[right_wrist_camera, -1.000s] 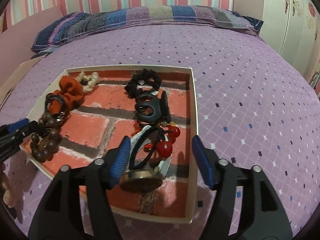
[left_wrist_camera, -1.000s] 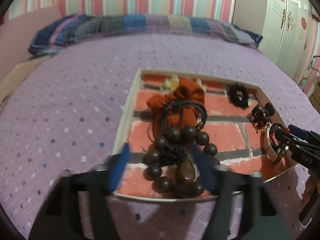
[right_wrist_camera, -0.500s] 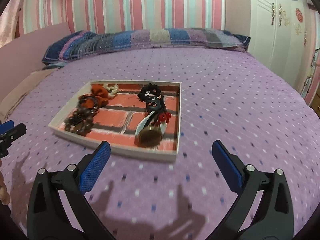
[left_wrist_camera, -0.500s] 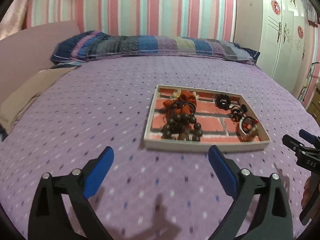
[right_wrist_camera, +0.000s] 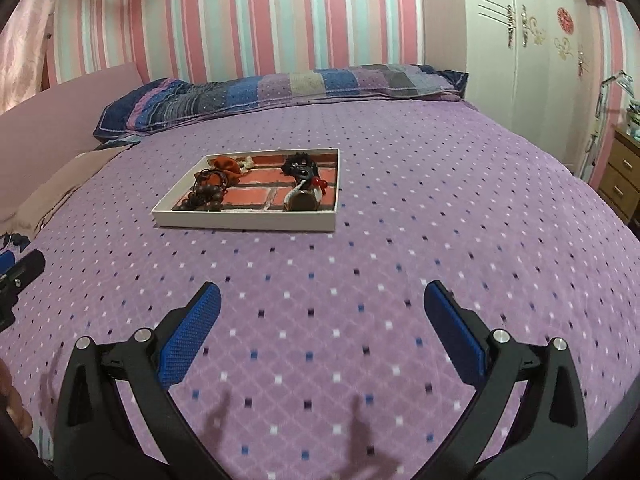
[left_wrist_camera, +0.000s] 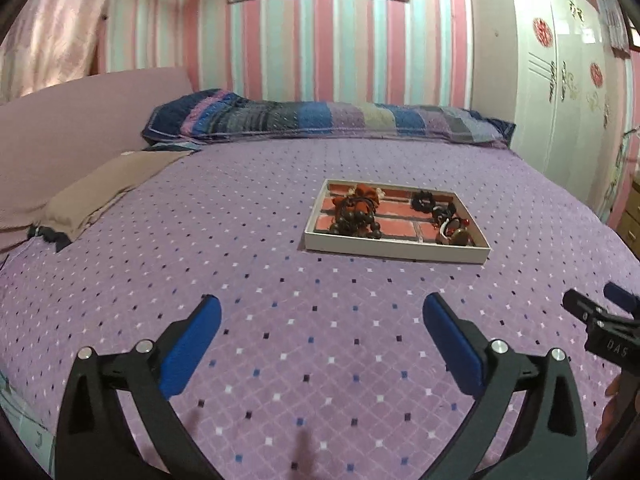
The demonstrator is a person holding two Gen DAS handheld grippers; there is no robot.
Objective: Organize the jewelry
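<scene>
A purple dotted bed [left_wrist_camera: 280, 320] carries a white tray [left_wrist_camera: 394, 249] and striped pillow [left_wrist_camera: 320, 120].

A shallow white tray [left_wrist_camera: 394, 251] with a red brick-pattern floor lies flat on the purple bedspread. At one end sit a string of dark brown wooden beads [left_wrist_camera: 356, 222], black cords and an orange fabric scrunchie [left_wrist_camera: 366, 192], with a small cream piece behind. At the other end lie a black scrunchie [right_wrist_camera: 298, 160], a black clip, red beads [right_wrist_camera: 318, 182] and a round bronze piece [right_wrist_camera: 302, 202].
</scene>
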